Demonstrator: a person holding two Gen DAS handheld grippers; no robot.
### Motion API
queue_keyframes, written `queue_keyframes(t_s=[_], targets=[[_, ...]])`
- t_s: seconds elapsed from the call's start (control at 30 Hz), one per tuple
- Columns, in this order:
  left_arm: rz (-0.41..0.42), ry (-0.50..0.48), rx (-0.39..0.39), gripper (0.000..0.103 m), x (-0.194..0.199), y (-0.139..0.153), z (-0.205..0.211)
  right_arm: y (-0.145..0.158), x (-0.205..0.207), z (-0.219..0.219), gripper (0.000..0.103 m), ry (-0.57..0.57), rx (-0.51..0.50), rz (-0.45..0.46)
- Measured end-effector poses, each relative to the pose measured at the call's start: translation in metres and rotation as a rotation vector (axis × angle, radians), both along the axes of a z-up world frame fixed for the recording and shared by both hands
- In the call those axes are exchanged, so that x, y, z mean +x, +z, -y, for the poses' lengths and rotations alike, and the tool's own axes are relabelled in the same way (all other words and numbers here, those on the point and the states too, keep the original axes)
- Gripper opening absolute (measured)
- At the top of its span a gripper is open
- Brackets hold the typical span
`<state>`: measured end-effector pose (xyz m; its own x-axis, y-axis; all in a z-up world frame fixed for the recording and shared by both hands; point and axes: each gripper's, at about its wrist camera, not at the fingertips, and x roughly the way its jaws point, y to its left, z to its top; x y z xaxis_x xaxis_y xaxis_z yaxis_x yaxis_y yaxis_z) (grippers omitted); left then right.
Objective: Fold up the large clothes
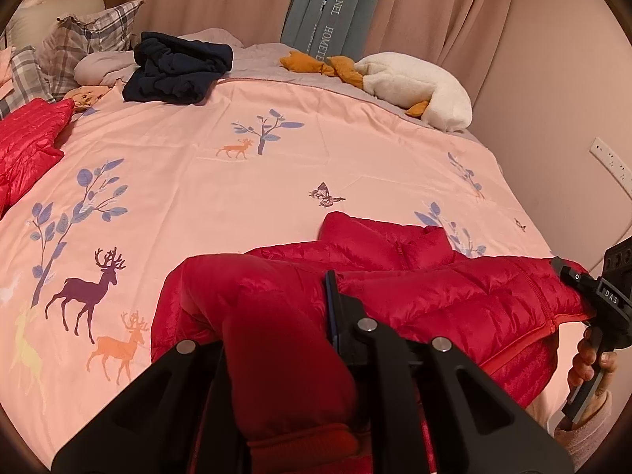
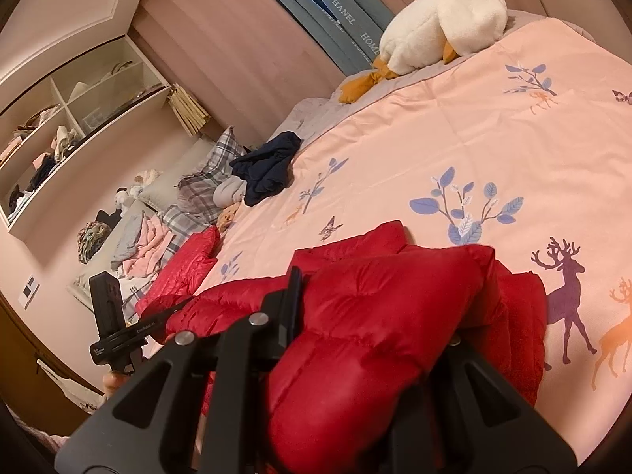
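Observation:
A red puffer jacket lies on the near edge of the bed, partly bunched and lifted. My left gripper is shut on a thick fold of it; the red fabric fills the gap between the fingers and hides the left finger. My right gripper is shut on another bunched part of the jacket. The right gripper shows in the left wrist view at the jacket's right end. The left gripper shows in the right wrist view at the jacket's left end.
The pink deer-print duvet covers the bed. On it lie a dark navy garment, a second red puffer jacket, a white goose plush and plaid pillows. Curtains hang behind; open shelves are on the wall.

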<state>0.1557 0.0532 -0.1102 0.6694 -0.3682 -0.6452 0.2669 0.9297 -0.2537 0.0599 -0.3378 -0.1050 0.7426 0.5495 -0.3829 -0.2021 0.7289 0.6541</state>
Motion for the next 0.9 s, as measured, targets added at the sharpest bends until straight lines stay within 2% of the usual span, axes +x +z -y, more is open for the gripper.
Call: queue_keyframes(t_s=[0.9], targets=[[-0.046,0.022,0.064,0.014,0.037,-0.026,0.018,-0.027,0.041,0.003,0.016,-0.030,-0.018,-0.079]])
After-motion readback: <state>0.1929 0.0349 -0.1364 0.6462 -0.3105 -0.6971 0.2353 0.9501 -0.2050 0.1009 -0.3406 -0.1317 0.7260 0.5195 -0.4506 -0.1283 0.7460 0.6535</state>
